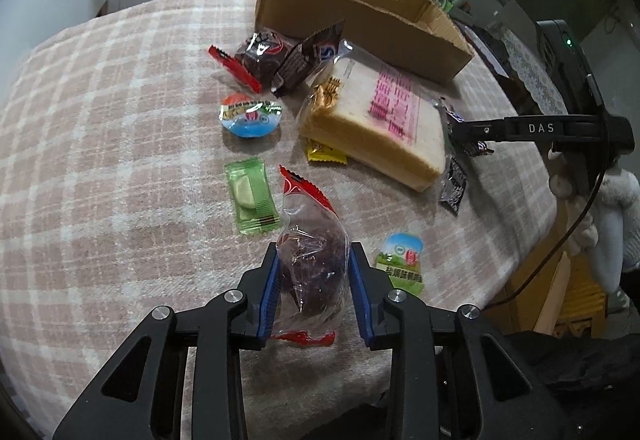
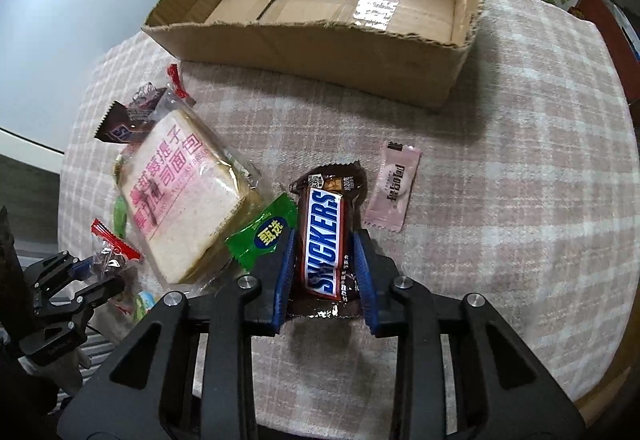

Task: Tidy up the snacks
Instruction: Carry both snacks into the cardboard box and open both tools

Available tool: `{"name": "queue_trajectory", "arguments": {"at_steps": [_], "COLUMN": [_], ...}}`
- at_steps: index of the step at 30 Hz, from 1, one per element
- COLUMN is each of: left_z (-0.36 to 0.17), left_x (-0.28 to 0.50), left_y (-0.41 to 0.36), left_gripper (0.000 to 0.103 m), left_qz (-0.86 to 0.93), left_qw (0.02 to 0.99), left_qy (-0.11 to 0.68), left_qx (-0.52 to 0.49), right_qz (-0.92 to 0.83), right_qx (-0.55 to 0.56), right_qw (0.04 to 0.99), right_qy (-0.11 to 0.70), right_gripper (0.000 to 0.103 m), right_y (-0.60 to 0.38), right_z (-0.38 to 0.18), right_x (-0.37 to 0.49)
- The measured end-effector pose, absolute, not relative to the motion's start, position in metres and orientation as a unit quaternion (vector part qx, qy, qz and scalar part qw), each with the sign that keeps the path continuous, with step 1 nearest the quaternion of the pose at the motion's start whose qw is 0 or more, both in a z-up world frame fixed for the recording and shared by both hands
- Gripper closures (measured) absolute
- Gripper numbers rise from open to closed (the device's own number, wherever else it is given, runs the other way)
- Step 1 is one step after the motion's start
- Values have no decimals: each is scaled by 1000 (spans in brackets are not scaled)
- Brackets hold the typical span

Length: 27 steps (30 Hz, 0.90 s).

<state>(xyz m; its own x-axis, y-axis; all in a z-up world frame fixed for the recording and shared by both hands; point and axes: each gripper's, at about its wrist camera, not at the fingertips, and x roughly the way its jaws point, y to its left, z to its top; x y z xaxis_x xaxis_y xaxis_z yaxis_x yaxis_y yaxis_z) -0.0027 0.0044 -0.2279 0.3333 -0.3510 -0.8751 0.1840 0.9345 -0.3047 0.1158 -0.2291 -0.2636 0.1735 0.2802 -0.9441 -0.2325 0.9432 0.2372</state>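
At the bottom centre of the left wrist view, the left gripper (image 1: 313,280) has its blue pads pressed against both sides of a clear packet with red ends (image 1: 310,240) holding a dark, round snack, which lies on the pink checked cloth (image 1: 120,120). Just left of that packet is a green sachet (image 1: 251,196), and just right of it a small cup with a green and white lid (image 1: 401,264). Higher up sit a round jelly cup (image 1: 250,116), a wrapped sandwich bread (image 1: 372,120) over a yellow sachet (image 1: 325,152), and two dark wrapped snacks (image 1: 288,56) close to the near wall of the open cardboard box (image 1: 360,28) at the upper centre. At the bottom centre of the right wrist view, the right gripper (image 2: 325,272) is clamped on a Snickers bar (image 2: 325,240), its pads touching the wrapper's two long sides while the bar rests on the cloth. A green packet (image 2: 262,236) touches the bar's left side, and a pink candy sachet (image 2: 394,186) lies near it to the upper right. The box fills the top of this view, with nothing inside. The left gripper shows at the lower left edge.
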Motion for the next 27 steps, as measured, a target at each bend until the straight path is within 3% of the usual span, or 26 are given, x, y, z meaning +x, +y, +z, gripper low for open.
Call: {"name": "queue_trajectory", "arguments": {"at_steps": [15,27], "left_z": [-185,-151], "left_x": [14,97], "left_y": [14,10], "left_gripper": [73,73], "left_qz": [-177,-157], "left_qw": [836,871], "left_qy": [511,457], "left_qx": [-92,-86], "right_qz": [160,150], "right_qx": [40,45], "right_qw": [799,838], "right_qy": [578,523], "right_gripper": [73,73], "right_y": [-263,-268], "right_z": [-210,-161], "right_x": [101,143]}}
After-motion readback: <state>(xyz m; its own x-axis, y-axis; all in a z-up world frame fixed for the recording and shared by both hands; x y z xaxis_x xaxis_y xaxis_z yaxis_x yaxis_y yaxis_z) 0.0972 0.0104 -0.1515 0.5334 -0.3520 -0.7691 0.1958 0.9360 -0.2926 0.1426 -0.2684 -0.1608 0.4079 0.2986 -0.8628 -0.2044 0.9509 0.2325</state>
